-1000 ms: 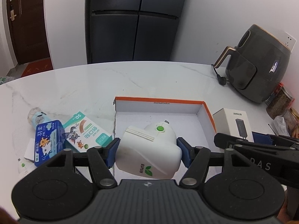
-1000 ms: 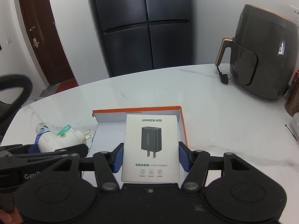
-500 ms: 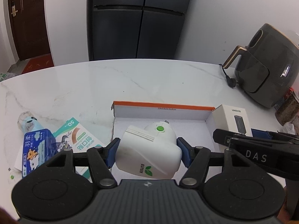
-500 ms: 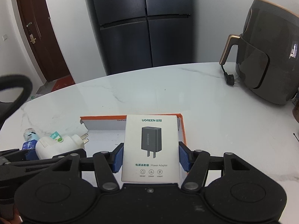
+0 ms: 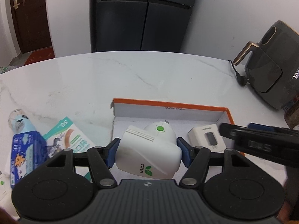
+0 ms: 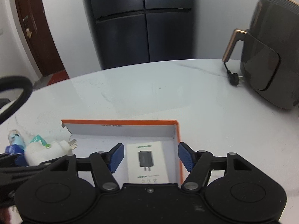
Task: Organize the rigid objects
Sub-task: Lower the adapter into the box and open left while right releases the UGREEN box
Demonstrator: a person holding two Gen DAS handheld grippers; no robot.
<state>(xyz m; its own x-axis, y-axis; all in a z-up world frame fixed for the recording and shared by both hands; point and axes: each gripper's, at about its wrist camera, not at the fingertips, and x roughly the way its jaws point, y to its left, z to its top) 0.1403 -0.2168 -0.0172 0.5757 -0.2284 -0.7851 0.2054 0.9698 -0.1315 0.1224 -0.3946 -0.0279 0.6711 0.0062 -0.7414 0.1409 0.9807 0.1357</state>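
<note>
My left gripper (image 5: 148, 154) is shut on a white plug-in device (image 5: 149, 156) with a green button, held over the near left part of the orange-edged white box (image 5: 168, 105). The device also shows in the right wrist view (image 6: 46, 152). My right gripper (image 6: 150, 157) is open above the box (image 6: 119, 122). The white charger box (image 6: 148, 163) lies inside the box at its right end, below the open jaws. It also shows in the left wrist view (image 5: 205, 139).
On the white marble table (image 5: 93, 78), left of the box, lie a blue packet (image 5: 26, 153), a teal and white carton (image 5: 72, 138) and a small bottle (image 5: 18, 121). A dark air fryer (image 5: 269, 69) with its cord stands at the right.
My right gripper has opened and let go of the charger box, which now lies in the orange box. My left gripper still holds the white device and has barely moved.
</note>
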